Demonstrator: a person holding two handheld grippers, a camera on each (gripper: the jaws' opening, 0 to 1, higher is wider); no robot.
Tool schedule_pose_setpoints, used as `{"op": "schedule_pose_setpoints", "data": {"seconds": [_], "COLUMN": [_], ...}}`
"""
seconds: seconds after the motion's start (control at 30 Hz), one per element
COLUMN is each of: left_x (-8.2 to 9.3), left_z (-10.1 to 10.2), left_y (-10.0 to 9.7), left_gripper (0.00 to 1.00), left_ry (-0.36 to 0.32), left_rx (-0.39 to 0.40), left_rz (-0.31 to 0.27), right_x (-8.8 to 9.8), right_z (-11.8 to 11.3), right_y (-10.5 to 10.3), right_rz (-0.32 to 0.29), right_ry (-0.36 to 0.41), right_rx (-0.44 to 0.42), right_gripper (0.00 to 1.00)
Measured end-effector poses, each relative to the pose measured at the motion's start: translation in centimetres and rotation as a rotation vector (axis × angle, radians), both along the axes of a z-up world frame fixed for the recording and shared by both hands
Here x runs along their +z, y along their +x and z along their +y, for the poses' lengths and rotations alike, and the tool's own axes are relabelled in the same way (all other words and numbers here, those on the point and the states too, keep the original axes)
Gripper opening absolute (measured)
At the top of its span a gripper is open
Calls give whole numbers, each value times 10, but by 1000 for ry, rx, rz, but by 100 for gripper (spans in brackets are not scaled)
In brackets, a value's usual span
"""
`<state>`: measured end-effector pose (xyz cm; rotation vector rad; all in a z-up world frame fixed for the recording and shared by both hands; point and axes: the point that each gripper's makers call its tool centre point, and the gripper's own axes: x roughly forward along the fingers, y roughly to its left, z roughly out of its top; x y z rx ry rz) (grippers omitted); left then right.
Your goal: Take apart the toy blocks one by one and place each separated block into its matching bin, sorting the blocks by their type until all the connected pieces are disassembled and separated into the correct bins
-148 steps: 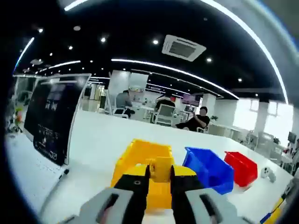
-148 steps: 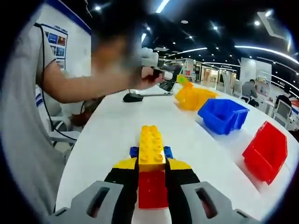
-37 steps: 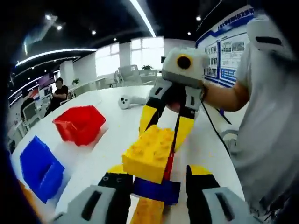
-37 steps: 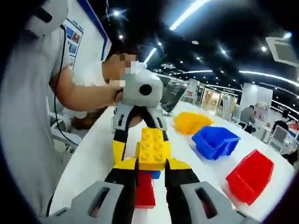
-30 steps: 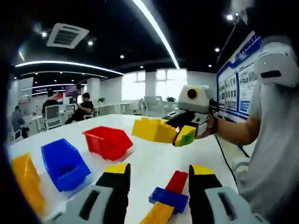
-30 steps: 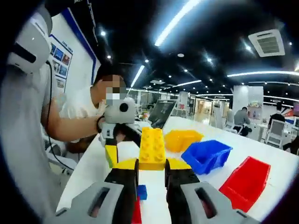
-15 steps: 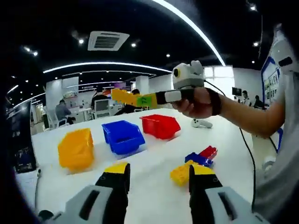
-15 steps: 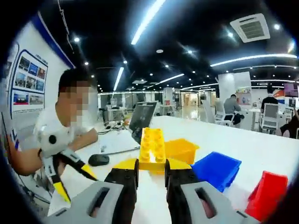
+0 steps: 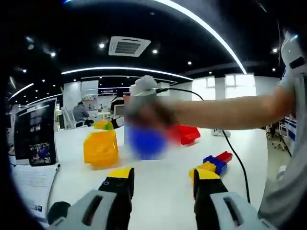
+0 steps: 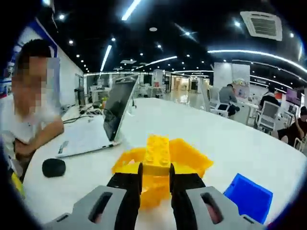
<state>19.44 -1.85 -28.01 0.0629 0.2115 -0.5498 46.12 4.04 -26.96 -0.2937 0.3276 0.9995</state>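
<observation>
In the right gripper view my right gripper [image 10: 154,175] is shut on a yellow block [image 10: 157,152], held just above the yellow bin [image 10: 188,158]. A corner of the blue bin [image 10: 249,196] shows at the lower right. In the left gripper view my left gripper [image 9: 163,178] is open with nothing between its jaws. Ahead of it stand the yellow bin [image 9: 100,148], the blurred blue bin [image 9: 145,143] and the red bin [image 9: 189,134]. The right gripper [image 9: 143,103] reaches in blurred over the bins, on a person's arm. A joined cluster of yellow, blue and red blocks [image 9: 214,163] lies on the white table.
An open laptop [image 10: 115,112] and a black mouse [image 10: 53,167] lie on the table left of the yellow bin. A person sits at the far left. A dark screen [image 9: 33,139] stands at the table's left side. A cable [image 9: 235,151] hangs from the arm.
My right gripper has carried the yellow block from near the person to above the yellow bin. The left gripper stays open; the block cluster lies on the table.
</observation>
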Motion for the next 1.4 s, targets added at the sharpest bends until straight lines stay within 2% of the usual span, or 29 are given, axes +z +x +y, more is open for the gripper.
{"op": "schedule_pose_setpoints", "data": {"seconds": [0.03,0.07,0.1,0.13,0.17,0.23,0.37,0.5,0.57,0.63,0.7,0.77,0.9,0.93,0.97,1.03,1.07,1.1,1.2,1.27,1.33,1.4], "left_x": [-1,-4,-4,-4,-3,0,-1,-3,-3,-4,-4,-3,-5,-12,-16,-21,-22,-23,-27,-33,-40,-50], "left_z": [-2,-2,-2,-2,-2,-4,-5,-10,-14,-24,-35,-42,-57,-61,-66,-76,-83,-90,-110,-120,-126,-132], "left_y": [-1,-1,-1,-1,-2,-2,2,6,7,6,3,3,10,12,13,16,16,16,13,12,12,12], "left_gripper": [51,51,51,51,51,51,51,51,51,50,50,50,50,50,50,50,50,50,49,49,49,49], "left_ry": [6,17,21,29,28,7,-6,-16,-18,-7,37,50,95,139,170,205,216,226,283,342,399,467], "left_rx": [-4,-6,-6,-5,-8,-16,-14,-23,-29,-66,-121,-153,-223,-258,-286,-342,-379,-418,-532,-595,-644,-687], "left_rz": [7,17,18,15,10,6,9,12,13,15,6,5,13,27,35,49,56,58,64,68,81,95], "right_x": [1,0,2,5,6,11,27,38,40,45,44,42,37,36,33,22,9,3,-30,-44,-52,-58], "right_z": [4,8,6,2,1,-2,-13,-37,-42,-69,-93,-116,-174,-185,-196,-210,-217,-221,-231,-231,-228,-225], "right_y": [-1,13,20,26,26,12,-3,-26,-26,-49,-75,-94,-143,-147,-156,-183,-201,-207,-234,-247,-253,-252], "right_rz": [-5,-5,-22,-53,-43,2,-36,-14,-12,-13,43,65,70,17,7,14,47,51,67,82,96,50], "right_ry": [9,14,15,17,21,68,85,125,128,160,189,198,221,202,193,165,129,107,-26,-64,-86,-144], "right_rx": [32,28,8,-12,-10,7,31,48,60,71,97,110,156,167,168,213,247,263,329,370,381,394], "right_gripper": [25,29,40,47,48,41,41,41,41,42,42,43,43,45,47,49,51,52,60,65,65,63]}}
